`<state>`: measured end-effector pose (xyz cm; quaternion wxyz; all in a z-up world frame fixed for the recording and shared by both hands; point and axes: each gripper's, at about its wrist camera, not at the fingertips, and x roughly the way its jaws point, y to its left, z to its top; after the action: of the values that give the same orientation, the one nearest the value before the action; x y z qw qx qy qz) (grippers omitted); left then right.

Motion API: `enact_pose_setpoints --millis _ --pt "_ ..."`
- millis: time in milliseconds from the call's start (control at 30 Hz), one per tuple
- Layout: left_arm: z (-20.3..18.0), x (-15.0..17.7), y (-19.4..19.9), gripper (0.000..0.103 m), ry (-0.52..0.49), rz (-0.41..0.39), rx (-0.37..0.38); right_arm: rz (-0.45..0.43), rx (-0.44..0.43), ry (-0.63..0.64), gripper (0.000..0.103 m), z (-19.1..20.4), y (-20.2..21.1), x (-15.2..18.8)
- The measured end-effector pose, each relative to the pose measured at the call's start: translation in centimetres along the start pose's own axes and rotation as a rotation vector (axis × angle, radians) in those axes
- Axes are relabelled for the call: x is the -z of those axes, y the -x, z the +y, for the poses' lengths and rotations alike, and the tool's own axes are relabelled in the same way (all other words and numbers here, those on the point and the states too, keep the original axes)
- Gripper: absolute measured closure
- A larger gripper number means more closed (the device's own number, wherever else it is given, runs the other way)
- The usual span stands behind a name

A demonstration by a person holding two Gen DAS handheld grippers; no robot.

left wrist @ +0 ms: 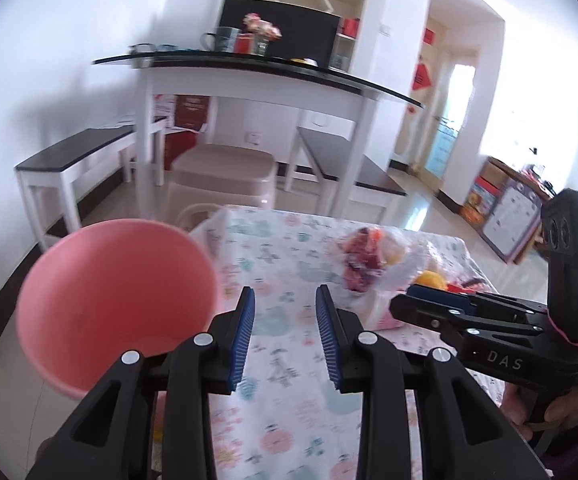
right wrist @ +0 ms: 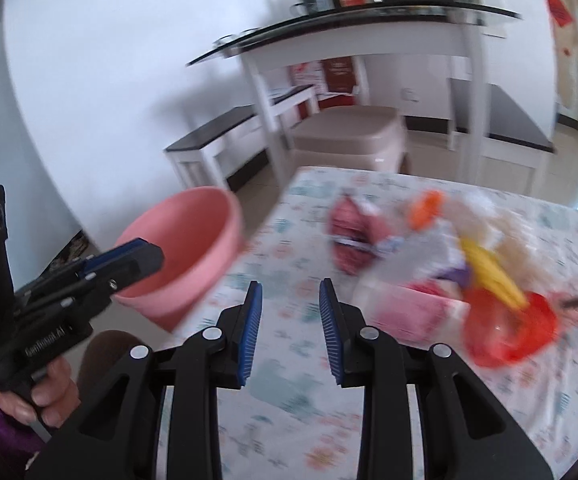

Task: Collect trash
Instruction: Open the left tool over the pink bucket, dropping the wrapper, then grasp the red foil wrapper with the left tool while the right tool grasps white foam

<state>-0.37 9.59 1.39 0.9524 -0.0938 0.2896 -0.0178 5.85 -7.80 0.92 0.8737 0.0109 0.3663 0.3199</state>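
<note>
Floral tabletop (right wrist: 289, 360) with the trash pile (right wrist: 469, 272) on its far right, blurry so contents are probably wrappers and peels. Pink bin (left wrist: 117, 300) sits left. Left gripper (left wrist: 285, 336) and right gripper (right wrist: 291, 332): jaws open, empty. I'd grab one piece at a time.

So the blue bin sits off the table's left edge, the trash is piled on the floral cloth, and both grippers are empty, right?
Not quite: the bin is pink, not blue, as the right wrist view shows. The rest holds: it sits off the left edge, the trash lies on the floral cloth, and the left gripper and right gripper are empty.
</note>
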Motion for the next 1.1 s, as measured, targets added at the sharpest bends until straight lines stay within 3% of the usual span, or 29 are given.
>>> enact_pose_setpoints --millis 67,267,367,667,700,767,1100 --pt "-1.1 -0.4 -1.0 0.062 -0.021 0.011 0.022 -0.014 0.029 -0.033 0.073 -1.9 0.7 0.4" --pt "-4.1 -2.4 -5.0 0.060 -0.067 0.052 0.104 -0.030 0.047 -0.141 0.071 -6.7 1.6 0.6" --pt "-5.0 -3.2 -7.1 0.060 -0.085 0.065 0.107 -0.044 0.038 -0.177 0.057 -8.4 1.8 0.6" --pt "-5.1 -4.6 -13.1 0.060 -0.066 0.135 0.110 -0.039 -0.027 -0.213 0.054 -9.7 -0.1 -0.9" --pt "-5.1 -4.5 -13.4 0.061 -0.058 0.142 0.120 -0.037 -0.030 -0.210 0.054 -9.7 -0.4 -1.0" --pt "-5.0 -4.3 -13.8 0.080 -0.048 0.153 0.135 -0.030 -0.034 -0.202 0.054 -9.8 -1.1 -1.3" --pt "-5.0 -3.4 -12.8 0.083 -0.052 0.144 0.157 -0.013 -0.087 -0.198 0.054 -9.9 -3.2 -2.1"
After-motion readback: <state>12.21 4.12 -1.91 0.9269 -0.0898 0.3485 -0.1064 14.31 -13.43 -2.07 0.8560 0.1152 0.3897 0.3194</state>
